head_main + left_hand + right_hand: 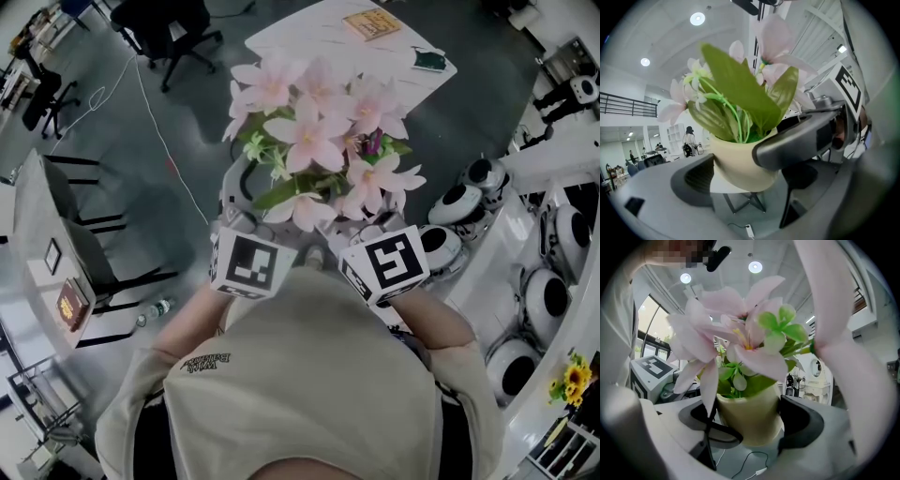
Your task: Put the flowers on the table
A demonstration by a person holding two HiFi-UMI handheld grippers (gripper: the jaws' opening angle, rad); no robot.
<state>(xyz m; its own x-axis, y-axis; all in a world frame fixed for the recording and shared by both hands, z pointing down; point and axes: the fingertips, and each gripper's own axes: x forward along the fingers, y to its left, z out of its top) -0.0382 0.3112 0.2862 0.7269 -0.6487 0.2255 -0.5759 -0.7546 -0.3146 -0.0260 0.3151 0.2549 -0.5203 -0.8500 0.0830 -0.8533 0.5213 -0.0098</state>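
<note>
A bunch of pink artificial flowers with green leaves stands in a cream pot, held up in the air in front of my chest. My left gripper is shut on the pot from the left and my right gripper from the right. The pot fills the gap between the jaws in both gripper views, with the other gripper's dark finger crossing beside it. In the head view the blooms hide the pot. The white table lies ahead, beyond the flowers.
On the table lie an orange book and a dark green object. A black office chair stands at the far left. White round-fronted machines line the right. A grey side stand and a bottle are at left.
</note>
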